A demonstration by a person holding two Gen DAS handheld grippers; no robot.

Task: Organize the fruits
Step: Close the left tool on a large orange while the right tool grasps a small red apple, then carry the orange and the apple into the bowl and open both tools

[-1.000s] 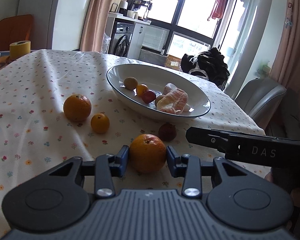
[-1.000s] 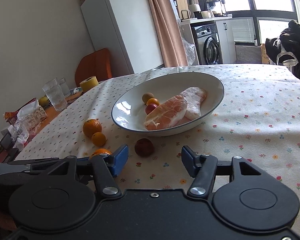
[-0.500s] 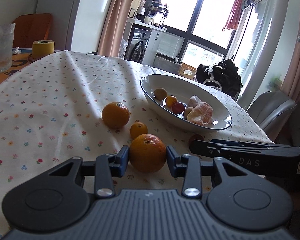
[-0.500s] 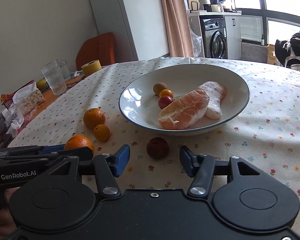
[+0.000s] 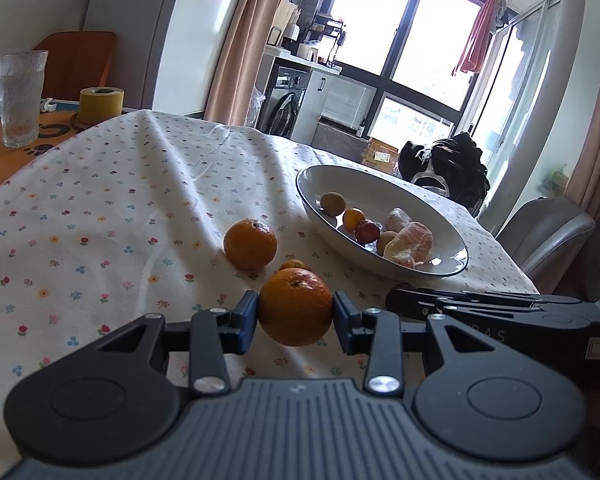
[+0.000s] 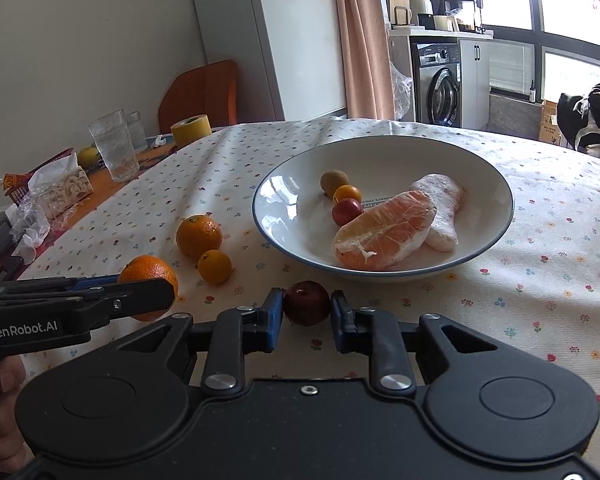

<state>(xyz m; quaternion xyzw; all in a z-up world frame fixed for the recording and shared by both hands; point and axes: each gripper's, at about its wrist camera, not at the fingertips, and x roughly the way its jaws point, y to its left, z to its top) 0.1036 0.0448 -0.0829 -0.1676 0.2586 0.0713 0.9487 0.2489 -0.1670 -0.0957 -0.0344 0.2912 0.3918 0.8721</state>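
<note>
My left gripper [image 5: 295, 314] is shut on a large orange [image 5: 295, 312], held just above the flowered tablecloth; the right wrist view shows that orange [image 6: 148, 274] at its left. My right gripper [image 6: 307, 314] is shut on a small dark red fruit [image 6: 307, 303] on the cloth, just in front of the white bowl [image 6: 292, 200]. The bowl holds two peeled pomelo segments [image 6: 384, 236], a brown fruit [image 6: 334, 182], a tiny orange [image 6: 347, 193] and a red fruit [image 6: 346, 211]. A second orange [image 6: 199, 237] and a small orange [image 6: 215, 266] lie left of the bowl.
Drinking glasses [image 6: 114, 144], a yellow tape roll [image 6: 191, 128] and a tissue pack [image 6: 56, 188] stand on the bare table at far left. A grey chair [image 5: 548, 232] with black clothing [image 5: 448, 164] behind it is beyond the table's right edge.
The right gripper's fingers have closed in on the dark red fruit. The left gripper, still holding its orange, has swung left, so the bowl now sits further right in its view.
</note>
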